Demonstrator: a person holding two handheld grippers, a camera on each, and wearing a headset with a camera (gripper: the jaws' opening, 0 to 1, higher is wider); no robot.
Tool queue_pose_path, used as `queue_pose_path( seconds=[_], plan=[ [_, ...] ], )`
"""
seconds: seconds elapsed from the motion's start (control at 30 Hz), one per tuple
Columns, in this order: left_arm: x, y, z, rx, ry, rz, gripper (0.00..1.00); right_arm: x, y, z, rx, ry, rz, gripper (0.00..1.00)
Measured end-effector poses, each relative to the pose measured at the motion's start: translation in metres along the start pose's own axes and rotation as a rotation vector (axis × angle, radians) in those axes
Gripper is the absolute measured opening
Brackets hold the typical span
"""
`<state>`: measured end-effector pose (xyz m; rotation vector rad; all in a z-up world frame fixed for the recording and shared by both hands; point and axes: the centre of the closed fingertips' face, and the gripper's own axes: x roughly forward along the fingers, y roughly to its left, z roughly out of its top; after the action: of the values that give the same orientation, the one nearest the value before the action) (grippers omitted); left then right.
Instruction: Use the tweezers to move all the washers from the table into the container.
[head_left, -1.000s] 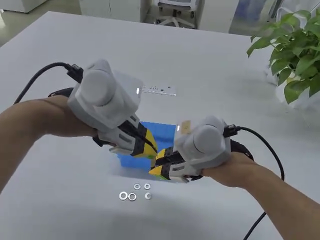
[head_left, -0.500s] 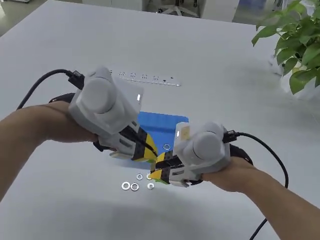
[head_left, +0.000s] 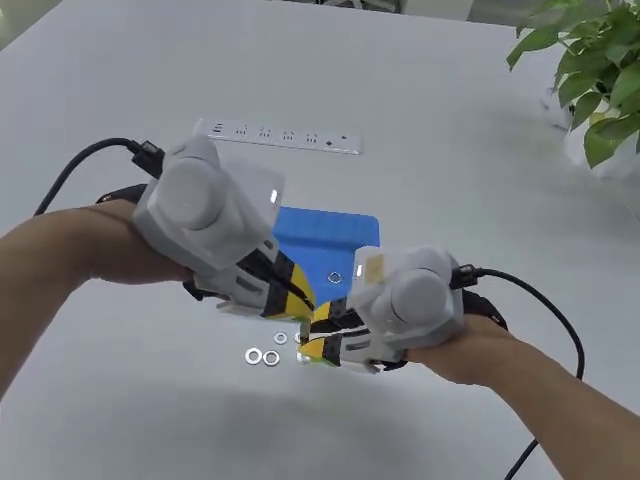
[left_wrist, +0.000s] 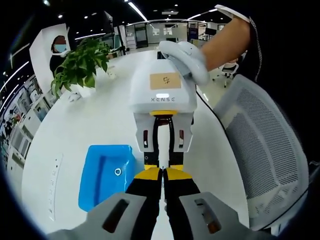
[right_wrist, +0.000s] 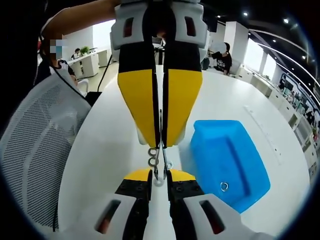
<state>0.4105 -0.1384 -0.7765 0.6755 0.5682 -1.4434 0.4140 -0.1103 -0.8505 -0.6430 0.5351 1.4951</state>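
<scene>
The blue container (head_left: 330, 235) lies on the white table (head_left: 450, 150) with one washer (head_left: 334, 278) inside. Several loose washers (head_left: 262, 356) lie on the table just in front of it. My left gripper (head_left: 297, 300) and right gripper (head_left: 313, 347) meet tip to tip above the washers, and both are shut on thin metal tweezers (right_wrist: 159, 160). In the right gripper view the tweezers' tip hangs right by the washers (right_wrist: 152, 156), with the container (right_wrist: 227, 162) to the right. The left gripper view has the container (left_wrist: 107, 172) at lower left of my shut jaws.
A white power strip (head_left: 278, 135) lies beyond the container. A potted plant (head_left: 590, 70) stands at the far right. A mesh chair (left_wrist: 260, 150) stands off the table's near side. Cables trail from both grippers.
The head camera has tipped, so the scene slid up. Both grippers, still shut on the tweezers, have come closer to the loose washers. A washer in the container has come into sight.
</scene>
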Motion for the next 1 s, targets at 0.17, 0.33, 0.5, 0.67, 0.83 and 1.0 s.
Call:
queue_pose_path(
  seconds=[0.17, 0.33, 0.5, 0.67, 0.83, 1.0],
  plan=[
    [0.0029, -0.0025, -0.0021, 0.001, -0.003, -0.007, 0.05, 0.0019, 0.0022, -0.0036, -0.001, 0.005, 0.002, 0.14],
    [0.0046, -0.0028, -0.0032, -0.009, -0.005, -0.012, 0.05, 0.004, 0.003, -0.0054, 0.006, 0.005, 0.007, 0.14],
    [0.0067, -0.0037, -0.0059, -0.019, -0.004, -0.018, 0.05, 0.0059, 0.004, -0.0069, 0.013, 0.005, 0.011, 0.14],
    [0.0086, -0.0053, -0.0072, -0.027, -0.007, -0.019, 0.05, 0.0071, 0.0054, -0.0084, 0.016, 0.006, 0.015, 0.14],
    [0.0086, -0.0045, -0.0069, -0.03, -0.015, -0.014, 0.05, 0.008, 0.0063, -0.0084, 0.017, 0.006, 0.017, 0.14],
    [0.0081, -0.0041, -0.0074, -0.034, -0.016, -0.014, 0.05, 0.0085, 0.0052, -0.0076, 0.015, 0.006, 0.015, 0.14]
  ],
)
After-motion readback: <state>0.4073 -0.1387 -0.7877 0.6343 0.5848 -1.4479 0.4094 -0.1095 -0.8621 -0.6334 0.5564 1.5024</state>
